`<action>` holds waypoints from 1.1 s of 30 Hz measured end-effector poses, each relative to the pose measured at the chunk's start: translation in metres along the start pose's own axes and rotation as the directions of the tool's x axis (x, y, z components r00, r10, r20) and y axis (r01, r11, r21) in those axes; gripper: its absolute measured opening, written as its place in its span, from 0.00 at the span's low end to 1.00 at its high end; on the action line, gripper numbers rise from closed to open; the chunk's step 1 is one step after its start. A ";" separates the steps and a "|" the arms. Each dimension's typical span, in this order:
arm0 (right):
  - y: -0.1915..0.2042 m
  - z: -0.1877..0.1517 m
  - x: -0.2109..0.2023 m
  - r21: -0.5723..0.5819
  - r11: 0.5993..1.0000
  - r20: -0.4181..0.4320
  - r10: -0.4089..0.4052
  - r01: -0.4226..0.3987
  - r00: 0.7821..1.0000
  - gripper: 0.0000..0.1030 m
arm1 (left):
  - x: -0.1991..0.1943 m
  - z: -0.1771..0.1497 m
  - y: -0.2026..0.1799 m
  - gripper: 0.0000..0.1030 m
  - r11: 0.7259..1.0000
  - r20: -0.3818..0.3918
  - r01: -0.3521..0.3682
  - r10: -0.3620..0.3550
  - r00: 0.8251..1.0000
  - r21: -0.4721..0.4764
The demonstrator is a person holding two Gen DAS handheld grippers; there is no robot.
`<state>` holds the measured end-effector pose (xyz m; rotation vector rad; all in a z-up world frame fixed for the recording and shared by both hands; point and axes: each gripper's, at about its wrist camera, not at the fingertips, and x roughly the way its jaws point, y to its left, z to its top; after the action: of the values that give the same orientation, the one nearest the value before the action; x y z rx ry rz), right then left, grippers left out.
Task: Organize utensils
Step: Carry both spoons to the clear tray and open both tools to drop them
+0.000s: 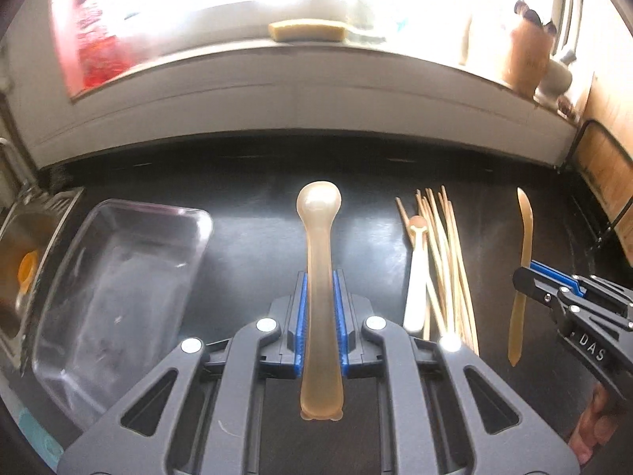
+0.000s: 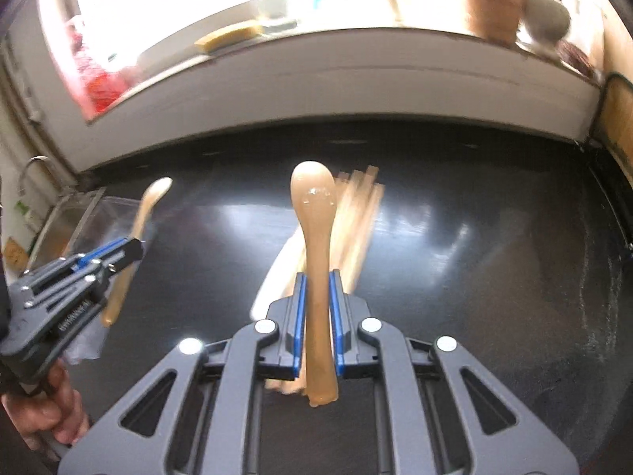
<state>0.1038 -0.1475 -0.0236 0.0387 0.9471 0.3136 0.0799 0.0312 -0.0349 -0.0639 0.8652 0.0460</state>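
My left gripper is shut on a tan translucent spoon, held above the black counter, bowl end pointing away. My right gripper is shut on a second tan spoon, also lifted. Each gripper shows in the other's view: the right gripper with its spoon at the right, the left gripper with its spoon at the left. A clear plastic tray lies left of my left gripper. A bundle of wooden chopsticks and a white spoon lie on the counter between the grippers.
A steel sink lies at the far left beyond the tray. A white window sill runs along the back with a sponge and a brown jar. A wire rack stands at the right edge.
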 end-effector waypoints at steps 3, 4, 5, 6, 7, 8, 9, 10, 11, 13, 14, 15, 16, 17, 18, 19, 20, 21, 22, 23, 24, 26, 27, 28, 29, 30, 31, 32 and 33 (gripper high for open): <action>0.033 0.004 -0.007 -0.052 0.997 0.008 0.055 -0.054 0.998 0.12 | -0.024 -0.007 0.024 0.12 0.999 0.014 -0.020 0.021 1.000 -0.032; 0.044 0.006 -0.009 -0.065 0.995 0.005 0.077 -0.077 0.997 0.12 | -0.034 -0.010 0.036 0.12 0.998 0.020 -0.034 0.035 0.999 -0.048; 0.054 0.007 -0.011 -0.080 0.992 0.001 0.100 -0.100 0.995 0.12 | -0.041 -0.012 0.047 0.12 0.997 0.023 -0.043 0.044 0.999 -0.062; 0.070 0.008 -0.012 -0.099 0.986 -0.004 0.134 -0.133 0.991 0.12 | -0.047 -0.014 0.056 0.12 0.996 0.025 -0.051 0.053 0.998 -0.077; 0.080 0.011 -0.008 -0.117 0.981 -0.011 0.151 -0.152 0.988 0.12 | -0.054 -0.018 0.069 0.12 0.994 0.028 -0.064 0.067 0.997 -0.093; 0.093 0.012 -0.011 -0.128 0.976 -0.017 0.176 -0.177 0.984 0.12 | -0.060 -0.021 0.081 0.12 0.990 0.030 -0.084 0.087 0.996 -0.109; 0.107 0.012 -0.012 -0.144 0.970 -0.022 0.193 -0.194 0.981 0.12 | -0.063 -0.022 0.091 0.12 0.988 0.030 -0.094 0.098 0.995 -0.122; 0.121 0.012 -0.010 -0.165 0.962 -0.031 0.214 -0.216 0.976 0.12 | -0.067 -0.024 0.104 0.12 0.983 0.030 -0.110 0.116 0.993 -0.145; 0.133 0.013 -0.007 -0.178 0.955 -0.043 0.234 -0.238 0.971 0.12 | -0.070 -0.026 0.113 0.12 0.980 0.028 -0.124 0.130 0.991 -0.158; 0.161 0.013 -0.001 -0.197 0.938 -0.077 0.276 -0.286 0.958 0.12 | -0.076 -0.029 0.138 0.12 0.969 0.021 -0.156 0.163 0.986 -0.193; 0.173 0.015 0.005 -0.205 0.933 -0.088 0.284 -0.296 0.955 0.11 | -0.080 -0.031 0.147 0.12 0.964 0.018 -0.168 0.175 0.984 -0.206; 0.185 0.017 0.009 -0.210 0.925 -0.104 0.301 -0.317 0.948 0.11 | -0.082 -0.035 0.159 0.12 0.957 0.010 -0.188 0.195 0.981 -0.220; 0.198 0.018 0.011 -0.211 0.918 -0.118 0.318 -0.336 0.941 0.11 | -0.084 -0.037 0.168 0.12 0.952 0.005 -0.196 0.203 0.979 -0.235; 0.206 0.020 0.012 -0.208 0.913 -0.129 0.329 -0.350 0.936 0.11 | -0.083 -0.039 0.176 0.12 0.949 -0.001 -0.195 0.201 0.980 -0.248; 0.216 0.022 0.018 -0.208 0.907 -0.148 0.341 -0.367 0.928 0.11 | -0.082 -0.041 0.186 0.12 0.944 -0.014 -0.193 0.196 0.980 -0.269; 0.225 0.023 0.021 -0.209 0.904 -0.159 0.346 -0.374 0.925 0.11 | -0.081 -0.042 0.192 0.12 0.940 -0.019 -0.197 0.200 0.980 -0.278; 0.231 0.024 0.025 -0.210 0.900 -0.172 0.350 -0.381 0.921 0.11 | -0.079 -0.044 0.198 0.12 0.936 -0.022 -0.205 0.207 0.978 -0.286; 0.237 0.027 0.031 -0.208 0.897 -0.190 0.354 -0.390 0.916 0.11 | -0.079 -0.045 0.203 0.12 0.934 -0.025 -0.209 0.211 0.977 -0.291; 0.242 0.028 0.036 -0.208 0.896 -0.204 0.354 -0.393 0.913 0.11 | -0.077 -0.046 0.207 0.12 0.932 -0.028 -0.210 0.211 0.977 -0.297; 0.245 0.028 0.041 -0.207 0.896 -0.212 0.352 -0.394 0.912 0.11 | -0.074 -0.046 0.210 0.12 0.931 -0.030 -0.209 0.210 0.977 -0.300; 0.249 0.028 0.047 -0.211 0.895 -0.222 0.347 -0.393 0.911 0.11 | -0.070 -0.045 0.213 0.12 0.931 -0.036 -0.206 0.205 0.978 -0.302; 0.256 0.029 0.060 -0.209 0.894 -0.250 0.342 -0.395 0.906 0.11 | -0.063 -0.044 0.216 0.12 0.931 -0.041 -0.200 0.197 0.980 -0.306; 0.260 0.030 0.068 -0.206 0.894 -0.268 0.340 -0.398 0.902 0.11 | -0.058 -0.043 0.218 0.12 0.931 -0.045 -0.200 0.195 0.980 -0.306; 0.262 0.029 0.073 -0.204 0.894 -0.281 0.338 -0.400 0.898 0.11 | -0.054 -0.043 0.219 0.12 0.931 -0.047 -0.197 0.192 0.980 -0.308; 0.263 0.029 0.079 -0.202 0.893 -0.297 0.336 -0.402 0.894 0.11 | -0.051 -0.043 0.221 0.12 0.931 -0.051 -0.194 0.188 0.981 -0.309; 0.265 0.029 0.084 -0.198 0.893 -0.310 0.335 -0.405 0.890 0.11 | -0.048 -0.042 0.222 0.12 0.931 -0.053 -0.190 0.182 0.982 -0.313; 0.268 0.030 0.091 -0.201 0.891 -0.326 0.331 -0.407 0.886 0.11 | -0.045 -0.041 0.223 0.12 0.931 -0.054 -0.189 0.181 0.982 -0.312; 0.270 0.030 0.097 -0.200 0.891 -0.341 0.327 -0.407 0.882 0.11 | -0.042 -0.040 0.223 0.12 0.932 -0.056 -0.189 0.181 0.982 -0.311; 0.270 0.030 0.102 -0.193 0.892 -0.356 0.325 -0.409 0.876 0.11 | -0.038 -0.039 0.225 0.12 0.931 -0.061 -0.187 0.177 0.982 -0.314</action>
<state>0.1167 0.1418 -0.0405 -0.0774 1.2086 0.8222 0.0107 0.2521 -0.0400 -0.2885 0.8869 0.3611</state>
